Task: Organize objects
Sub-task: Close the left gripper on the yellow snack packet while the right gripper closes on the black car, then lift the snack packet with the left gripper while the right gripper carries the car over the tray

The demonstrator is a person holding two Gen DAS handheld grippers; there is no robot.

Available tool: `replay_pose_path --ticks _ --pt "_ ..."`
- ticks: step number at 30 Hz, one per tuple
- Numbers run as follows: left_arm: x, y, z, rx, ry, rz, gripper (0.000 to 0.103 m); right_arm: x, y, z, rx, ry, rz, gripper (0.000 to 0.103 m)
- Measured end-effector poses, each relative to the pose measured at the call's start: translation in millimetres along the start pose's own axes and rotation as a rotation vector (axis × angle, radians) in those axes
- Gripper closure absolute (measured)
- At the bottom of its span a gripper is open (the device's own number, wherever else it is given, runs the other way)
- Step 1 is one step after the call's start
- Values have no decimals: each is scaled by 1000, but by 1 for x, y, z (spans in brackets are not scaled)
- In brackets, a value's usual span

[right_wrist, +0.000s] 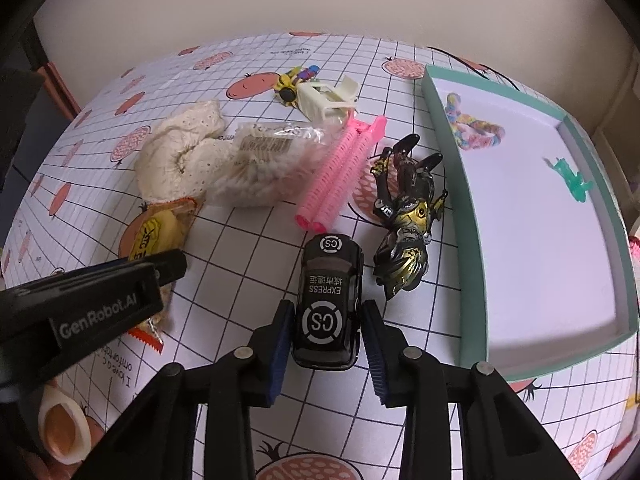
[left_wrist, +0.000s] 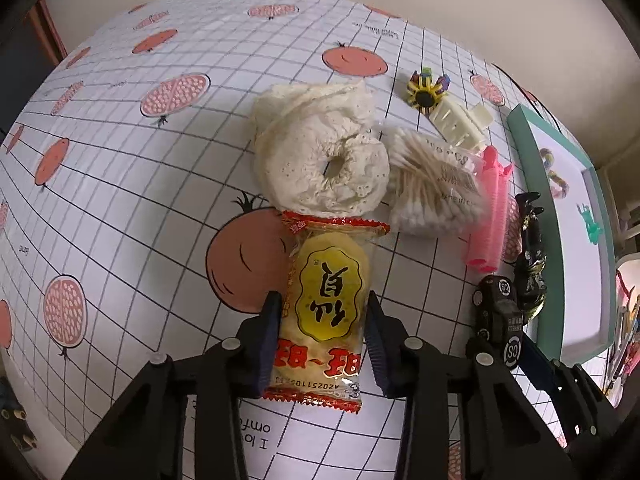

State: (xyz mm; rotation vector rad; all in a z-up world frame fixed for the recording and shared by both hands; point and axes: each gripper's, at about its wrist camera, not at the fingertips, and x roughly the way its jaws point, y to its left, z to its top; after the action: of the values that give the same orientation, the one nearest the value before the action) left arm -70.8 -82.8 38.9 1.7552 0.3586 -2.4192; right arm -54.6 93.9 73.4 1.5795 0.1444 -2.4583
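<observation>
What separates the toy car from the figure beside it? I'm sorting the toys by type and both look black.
The toy car is a compact, boxy shape with white lettering and round CS logos; the figure is sprawled, limbs out, with gold trim. The toy car sits between the right gripper's fingers; the figure lies free, nearer the teal tray. Both are glossy black and rest on the tablecloth, outside the tray.

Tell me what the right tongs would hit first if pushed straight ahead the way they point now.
The black toy car already sits between the right tongs, so it would be met first. Pushed further, it would probably run into the pink hair rollers just beyond its front; depth there is uncertain.
</observation>
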Motion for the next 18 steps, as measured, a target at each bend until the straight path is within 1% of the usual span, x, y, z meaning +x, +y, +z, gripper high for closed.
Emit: replay_pose_path --ticks 2,5,7,8,10,13,16,18 --pt "-5 0 1 -2 -19 -1 62 -6 -1 0 3 -13 10 67" --pt "-18 2 3 -6 -70 -6 62 -17 -1 1 9 -41 21 67" --pt "-19 -10 16 -3 -110 1 62 -29 -1 3 13 -82 26 67" --pt "-25 -11 17 -3 -139 1 63 -34 -2 3 13 -104 26 67" --pt "-47 -6 6 -10 -178 -3 64 -44 -2 7 15 -151 23 67" --pt "-50 -12 16 -27 -225 -25 65 -55 -5 10 20 -205 13 67" --pt "-65 -18 14 -7 -283 -28 65 -65 -12 11 18 -244 -2 67" --pt "-73 -24 13 18 -322 -22 65 -67 -19 13 21 -255 -6 67"
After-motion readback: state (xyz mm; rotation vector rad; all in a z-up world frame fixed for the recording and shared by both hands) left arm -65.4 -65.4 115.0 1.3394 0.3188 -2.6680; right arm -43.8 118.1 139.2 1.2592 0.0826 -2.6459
